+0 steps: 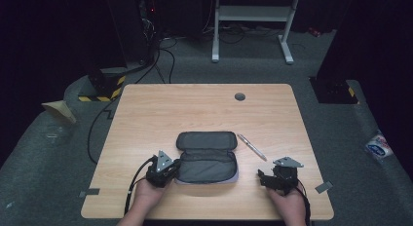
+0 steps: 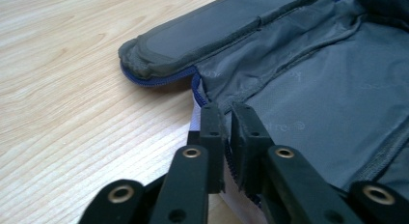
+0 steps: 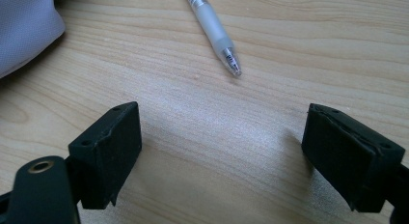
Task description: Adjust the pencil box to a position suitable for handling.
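A grey pencil case (image 1: pixel 207 159) lies unzipped and spread open near the front middle of the wooden counter (image 1: pixel 160 109), and everything else is best placed from it. At the case's left edge, the left tool (image 2: pixel 227 137) is clenched on the rim by the blue zipper, its jaws nearly closed with fabric between them. A pen (image 1: pixel 252 147) lies on the counter just beside the case's right side, apart from it. The right tool (image 3: pixel 219 151) hovers near the pen's tip, released, jaws spread wide and holding nothing. The likely step is lifting the pen into the case. Done well, the left grip stays firm to keep the mouth open, while the right tool closes squarely across the barrel, not the slippery tip.
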Available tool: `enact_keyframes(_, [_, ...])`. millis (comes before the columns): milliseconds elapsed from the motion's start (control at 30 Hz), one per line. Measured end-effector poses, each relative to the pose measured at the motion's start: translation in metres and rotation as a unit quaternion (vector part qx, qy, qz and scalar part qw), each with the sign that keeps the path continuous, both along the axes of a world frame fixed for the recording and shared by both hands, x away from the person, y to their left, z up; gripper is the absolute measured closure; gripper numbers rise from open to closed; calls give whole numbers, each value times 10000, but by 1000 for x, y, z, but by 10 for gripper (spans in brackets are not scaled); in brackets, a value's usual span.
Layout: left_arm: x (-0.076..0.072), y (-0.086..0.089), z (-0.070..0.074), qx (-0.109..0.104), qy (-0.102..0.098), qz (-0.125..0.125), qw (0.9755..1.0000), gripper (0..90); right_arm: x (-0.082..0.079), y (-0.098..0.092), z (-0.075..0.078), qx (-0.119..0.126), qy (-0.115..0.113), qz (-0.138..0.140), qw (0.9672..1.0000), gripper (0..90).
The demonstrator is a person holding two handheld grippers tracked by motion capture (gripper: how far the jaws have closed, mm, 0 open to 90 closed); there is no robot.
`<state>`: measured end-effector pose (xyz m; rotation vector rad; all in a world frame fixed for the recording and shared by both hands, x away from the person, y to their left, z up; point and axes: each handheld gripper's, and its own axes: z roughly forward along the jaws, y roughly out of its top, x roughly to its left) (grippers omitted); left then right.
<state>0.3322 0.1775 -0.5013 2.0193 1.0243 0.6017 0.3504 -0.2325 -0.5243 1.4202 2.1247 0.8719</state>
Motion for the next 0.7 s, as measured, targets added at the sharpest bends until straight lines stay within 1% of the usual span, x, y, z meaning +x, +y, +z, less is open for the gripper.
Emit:
enact_keyframes(33, [0,1,1,0,23,-19,10000,809,0,0,0,1,1,-1,10000,137])
enact_keyframes(67, [0,1,1,-31,-2,9,10000,788,0,0,0,1,2,-1,10000,138])
enact_keyframes(100, [0,1,1,-31,-2,9,10000,748,0,0,0,0,1,-1,10000,138])
enact_keyframes(133, [0,3,2,-89,-44,67,9999,695,0,0,0,-1,1,1,10000,137])
enact_keyframes(167, [0,4,3,-141,-57,113,9998,664,0,0,0,0,2,0,10000,137])
enact_keyframes(200, [0,6,4,-199,-52,142,9997,650,0,0,0,-3,-2,6,10000,137])
enact_keyframes(233, [0,6,4,-199,-52,142,9997,636,0,0,0,-3,-2,6,10000,137])
enact_keyframes(267, [0,9,7,-291,-81,175,9994,620,0,0,0,0,1,-1,10000,137])
enact_keyframes(300, [-1,11,8,-332,-102,182,9992,603,0,0,0,2,2,-1,10000,137])
enact_keyframes(333, [-1,11,8,-332,-102,182,9992,589,0,0,0,0,1,0,10000,138])
enact_keyframes(367, [-2,15,11,-377,-168,203,9989,572,0,0,0,0,1,0,10000,138])
enact_keyframes(400, [-2,15,11,-377,-168,203,9989,555,0,0,0,0,1,0,10000,138])
enact_keyframes(467, [-1,22,13,-422,-187,263,9986,539,0,0,0,1,1,0,10000,138])
enact_keyframes(567, [1,36,14,-563,-159,427,9974,521,0,0,0,2,2,-1,10000,138])
enact_keyframes(600, [3,45,14,-619,-121,532,9966,512,0,0,0,2,2,-1,10000,137])
enact_keyframes(633, [4,50,13,-625,-97,587,9963,506,0,0,0,1,2,0,10000,137])
enact_keyframes(700, [7,57,10,-554,-8,709,9959,494,0,0,0,0,0,0,10000,137])
